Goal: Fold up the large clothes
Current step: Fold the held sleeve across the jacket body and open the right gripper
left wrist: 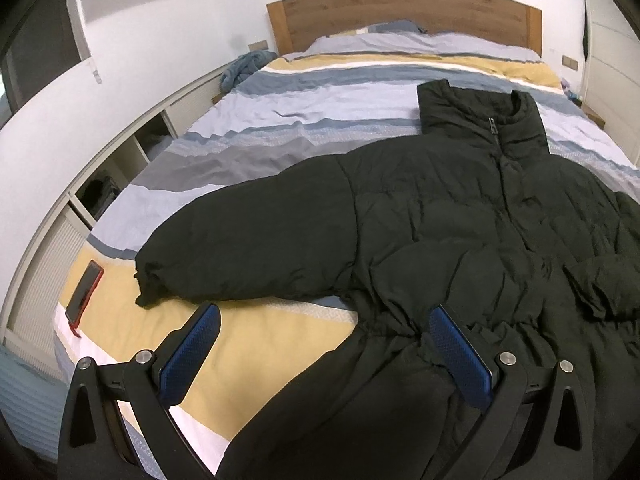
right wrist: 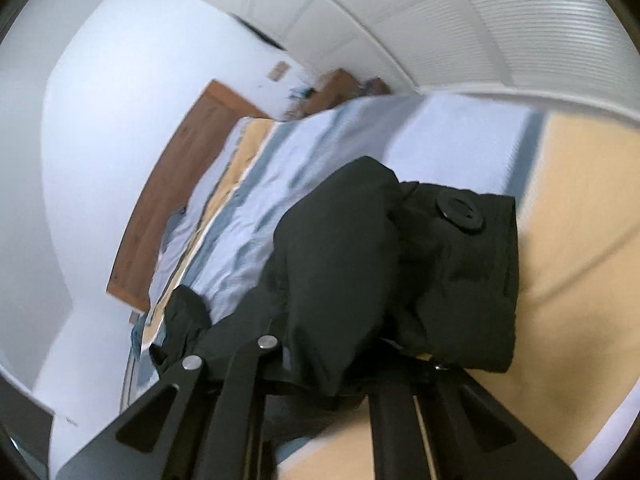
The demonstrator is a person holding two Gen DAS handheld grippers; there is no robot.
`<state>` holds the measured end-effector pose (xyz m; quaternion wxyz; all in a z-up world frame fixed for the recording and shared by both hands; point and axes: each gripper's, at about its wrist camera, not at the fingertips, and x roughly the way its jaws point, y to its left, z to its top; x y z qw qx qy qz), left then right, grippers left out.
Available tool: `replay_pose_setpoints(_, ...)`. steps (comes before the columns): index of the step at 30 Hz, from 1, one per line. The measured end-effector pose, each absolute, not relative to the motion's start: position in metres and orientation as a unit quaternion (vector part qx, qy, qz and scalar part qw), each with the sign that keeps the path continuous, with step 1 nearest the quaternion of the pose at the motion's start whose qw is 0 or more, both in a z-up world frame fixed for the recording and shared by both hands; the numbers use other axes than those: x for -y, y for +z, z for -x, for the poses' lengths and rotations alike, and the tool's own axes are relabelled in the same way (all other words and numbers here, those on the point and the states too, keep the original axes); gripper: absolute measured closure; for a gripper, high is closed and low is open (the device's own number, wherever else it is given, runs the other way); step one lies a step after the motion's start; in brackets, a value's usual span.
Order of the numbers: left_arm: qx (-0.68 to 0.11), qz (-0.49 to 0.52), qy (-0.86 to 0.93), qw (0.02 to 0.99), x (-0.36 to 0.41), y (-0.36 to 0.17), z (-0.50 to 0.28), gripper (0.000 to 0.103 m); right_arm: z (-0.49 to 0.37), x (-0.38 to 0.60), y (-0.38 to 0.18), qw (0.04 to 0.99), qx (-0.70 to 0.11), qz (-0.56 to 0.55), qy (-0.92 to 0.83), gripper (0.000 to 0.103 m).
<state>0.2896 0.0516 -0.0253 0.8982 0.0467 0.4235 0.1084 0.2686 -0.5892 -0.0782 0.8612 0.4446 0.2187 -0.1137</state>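
**Right tongs hold cuff, left sleeve still spread**

Black puffy jacket lies front-up on the striped bed, collar toward the headboard, long axis running away from the camera. Right tongs are clamped on a quilted sleeve end with a round button, lifted off the bedding. Left tongs gape wide, empty, hovering at the gathered waist. The outstretched sleeve lies just beyond the left tongs, the nearer pair.

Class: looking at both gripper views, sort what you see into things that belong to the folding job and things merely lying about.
Belongs to the job:
black puffer jacket
left hand-held gripper, open
right hand-held gripper, shut on jacket fabric

Lying about:
red phone
blue cloth beside the bed
striped bedcover
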Motion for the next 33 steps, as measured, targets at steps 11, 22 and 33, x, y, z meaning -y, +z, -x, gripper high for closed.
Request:
replay_pose_setpoints(11,-0.395,-0.029,0.117,0.911,-0.075,-0.008,-0.256,0.001,-0.301,0.502,0.003,0.910,-0.217,-0.353,0.001,0.094)
replay_pose_setpoints(22,-0.398,-0.008,0.100,0.912,-0.087,0.003,-0.228,0.001,-0.312,0.366,0.009,0.928,-0.283,-0.221,0.102,0.094)
replay_pose_setpoints(33,-0.368,0.021,0.111,0.923,-0.109,0.023,-0.183,0.001,-0.300,0.257,-0.056,0.908,-0.383,-0.108,0.132,0.092)
